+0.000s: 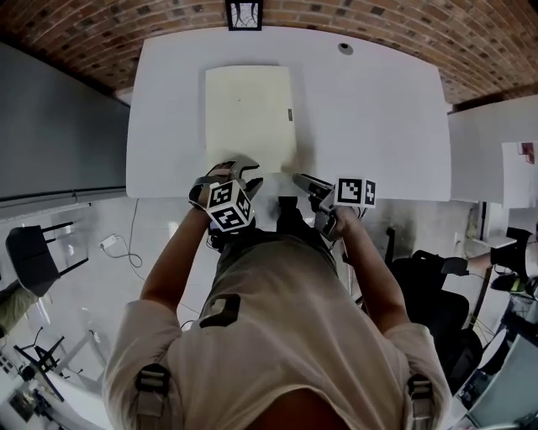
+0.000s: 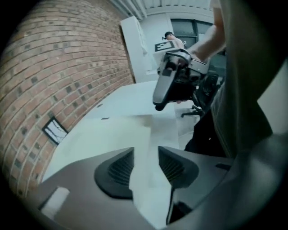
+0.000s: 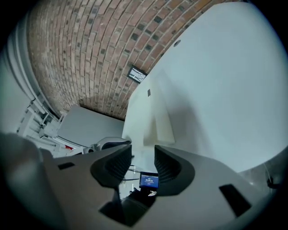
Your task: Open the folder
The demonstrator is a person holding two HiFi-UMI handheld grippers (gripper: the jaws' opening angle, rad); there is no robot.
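Note:
A cream folder (image 1: 249, 113) lies shut and flat on the white table (image 1: 378, 109), left of centre. My left gripper (image 1: 244, 172) hovers at the folder's near edge, pointing steeply down. In the left gripper view its jaws (image 2: 146, 155) stand a narrow gap apart, and the folder (image 2: 108, 134) and bare table show through the gap. My right gripper (image 1: 301, 180) is open off the table's front edge, to the right of the folder's near corner. In its own view the jaws (image 3: 143, 155) hold nothing, and the folder (image 3: 153, 117) lies ahead. The right gripper (image 2: 173, 85) also shows in the left gripper view.
A brick wall (image 1: 101, 34) runs behind the table, with a small black-framed plate (image 1: 244, 14) on it. A round cable grommet (image 1: 345, 48) sits at the table's far side. A grey panel (image 1: 59, 126) stands to the left and a black office chair (image 1: 437, 294) to the right.

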